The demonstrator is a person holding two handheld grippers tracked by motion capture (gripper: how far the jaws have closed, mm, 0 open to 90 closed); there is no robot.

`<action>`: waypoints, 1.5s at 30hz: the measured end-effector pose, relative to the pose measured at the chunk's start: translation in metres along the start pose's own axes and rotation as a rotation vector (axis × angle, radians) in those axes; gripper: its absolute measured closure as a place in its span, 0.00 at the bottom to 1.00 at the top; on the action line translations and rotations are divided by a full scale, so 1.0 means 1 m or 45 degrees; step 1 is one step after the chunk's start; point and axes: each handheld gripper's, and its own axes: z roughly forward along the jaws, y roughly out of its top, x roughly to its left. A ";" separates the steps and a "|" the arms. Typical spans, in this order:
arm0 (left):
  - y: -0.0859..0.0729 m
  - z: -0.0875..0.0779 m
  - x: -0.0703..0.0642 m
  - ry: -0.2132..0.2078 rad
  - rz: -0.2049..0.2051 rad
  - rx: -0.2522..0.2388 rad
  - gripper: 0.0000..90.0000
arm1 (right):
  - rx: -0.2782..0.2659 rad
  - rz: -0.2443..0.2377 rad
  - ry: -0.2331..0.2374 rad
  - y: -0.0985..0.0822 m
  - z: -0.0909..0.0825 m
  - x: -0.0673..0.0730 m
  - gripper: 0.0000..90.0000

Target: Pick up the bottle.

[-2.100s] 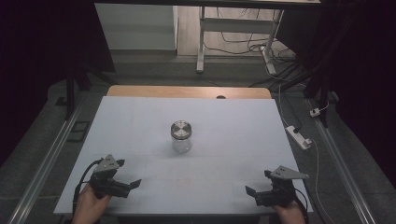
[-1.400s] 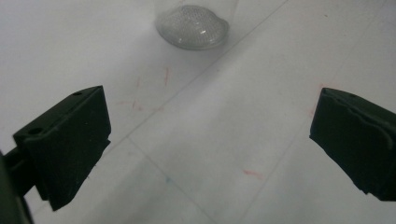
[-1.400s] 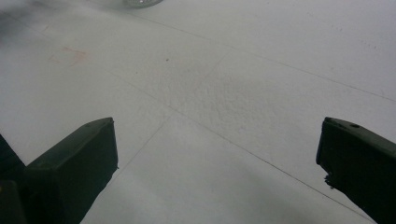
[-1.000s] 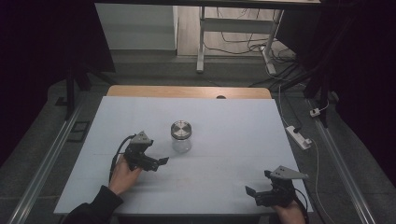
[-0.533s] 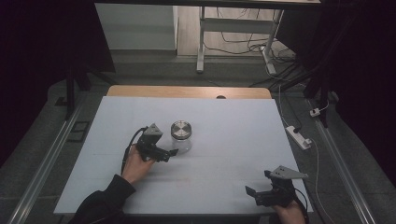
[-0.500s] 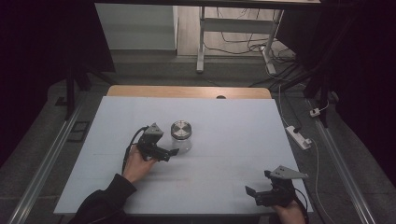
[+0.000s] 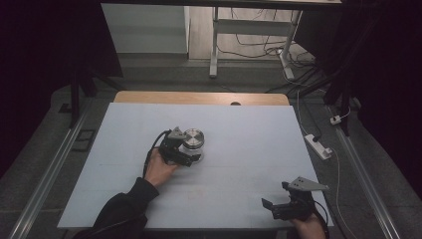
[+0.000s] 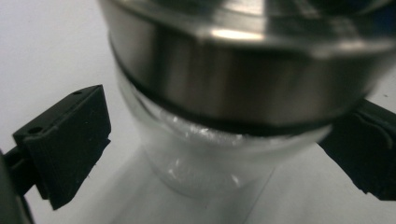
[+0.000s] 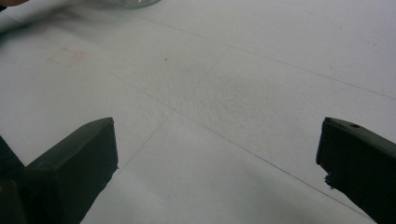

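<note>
A glass jar (image 7: 192, 141) with a metal lid stands upright left of centre on the white table (image 7: 259, 129). My left gripper (image 7: 192, 150) reaches in from the jar's near left, open, one jaw on each side of the glass. In the left gripper view the jar (image 8: 205, 158) stands between the jaws of the left gripper (image 8: 224, 140), and a clear gap shows between the left jaw and the glass. My right gripper (image 7: 275, 195) rests open at the table's front right corner. In its own view the right gripper (image 9: 217, 140) has bare table between its jaws.
A wooden strip (image 7: 199, 98) runs along the table's far edge. On the floor lie a white power strip (image 7: 318, 145) to the right and a metal rail (image 7: 50, 169) to the left. A desk frame (image 7: 214, 45) and cables stand beyond.
My left gripper has travelled from the front left corner up to the jar and now brackets it. The jar and the right gripper have stayed put.
</note>
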 end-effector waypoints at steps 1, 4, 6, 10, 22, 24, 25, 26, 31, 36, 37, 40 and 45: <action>0.001 0.002 0.000 -0.004 0.008 0.005 0.00 | 0.000 0.000 0.000 0.000 0.000 0.000 0.00; 0.002 0.006 -0.001 0.002 0.038 0.009 0.00 | 0.001 -0.003 -0.001 0.000 0.000 0.000 0.00; 0.003 0.007 -0.003 0.013 0.053 0.014 0.00 | 0.002 -0.003 -0.002 0.000 0.000 0.000 0.00; 0.004 0.006 -0.004 0.066 0.065 0.015 0.08 | 0.003 -0.002 -0.005 0.000 0.000 0.000 0.00; 0.002 0.005 -0.004 0.046 0.092 -0.009 0.17 | 0.002 0.003 -0.010 0.000 0.000 0.000 0.00; 0.002 0.005 -0.005 0.050 0.083 -0.005 0.17 | 0.001 0.004 -0.010 0.000 0.000 0.000 0.00; 0.003 0.005 -0.005 0.051 0.078 0.002 0.17 | 0.002 0.003 -0.010 0.000 0.000 0.000 0.00; 0.003 0.005 -0.005 0.052 0.076 0.009 0.17 | 0.002 0.003 -0.010 0.000 0.000 0.000 0.00; 0.003 0.004 -0.008 0.072 0.052 0.014 0.17 | 0.002 0.003 -0.010 0.000 0.000 0.000 0.00; 0.005 -0.001 -0.009 0.052 0.036 0.001 0.18 | -0.003 0.003 -0.008 0.000 0.000 0.000 0.00; 0.006 -0.002 -0.009 0.048 0.035 -0.008 0.18 | -0.003 0.004 -0.009 0.000 0.000 0.000 0.00; 0.009 -0.008 -0.012 0.044 0.049 -0.016 0.18 | -0.004 0.002 -0.010 0.000 -0.001 0.000 0.00; 0.011 -0.017 -0.018 0.044 0.068 -0.027 0.18 | -0.005 -0.001 -0.010 0.000 -0.001 0.000 0.00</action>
